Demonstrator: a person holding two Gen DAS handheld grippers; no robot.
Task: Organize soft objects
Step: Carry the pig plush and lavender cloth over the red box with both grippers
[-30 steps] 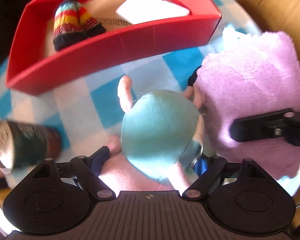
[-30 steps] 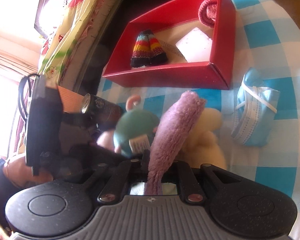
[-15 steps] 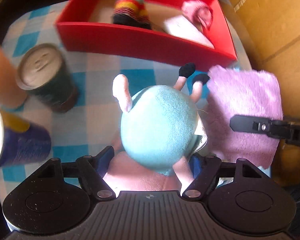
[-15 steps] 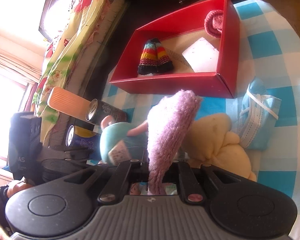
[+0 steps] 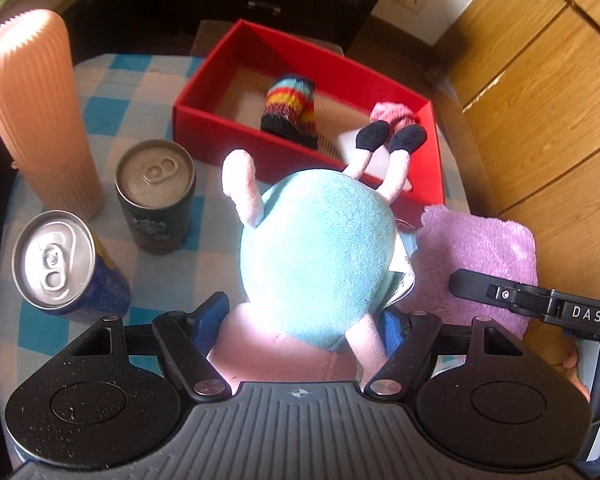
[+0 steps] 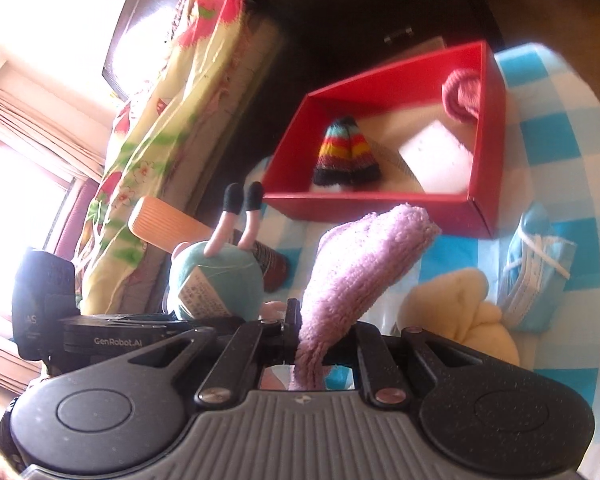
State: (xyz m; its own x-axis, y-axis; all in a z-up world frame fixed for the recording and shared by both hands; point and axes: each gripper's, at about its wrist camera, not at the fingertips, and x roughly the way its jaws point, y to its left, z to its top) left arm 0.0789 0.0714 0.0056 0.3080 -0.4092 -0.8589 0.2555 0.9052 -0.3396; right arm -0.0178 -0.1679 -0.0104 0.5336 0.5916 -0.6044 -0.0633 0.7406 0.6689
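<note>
- The left gripper point(image 5: 304, 320) has its jaws clamped on a plush toy point(image 5: 320, 256): a round, fuzzy teal body, pink limbs, black felt feet pointing up, held above the cloth.
- The right gripper point(image 6: 320, 328) has its jaws pinched on a lilac towel point(image 6: 360, 268), thick and nubbly, which arches up and droops forward.
- Just beyond, a soft yellow plush point(image 6: 460, 312) lies on the blue checked tablecloth point(image 6: 552, 148), beside a folded blue mask pack point(image 6: 536, 276).
- Left of the toy stand two metal cans, one blue point(image 5: 64, 264) and one dark point(image 5: 156, 196), and a ribbed peach cylinder point(image 5: 40, 112).
- Farthest, a red cardboard box point(image 5: 220, 120) holds striped knit socks point(image 5: 290, 108), a white foam block point(image 6: 436, 156) and a pink knit roll point(image 6: 462, 96).
</note>
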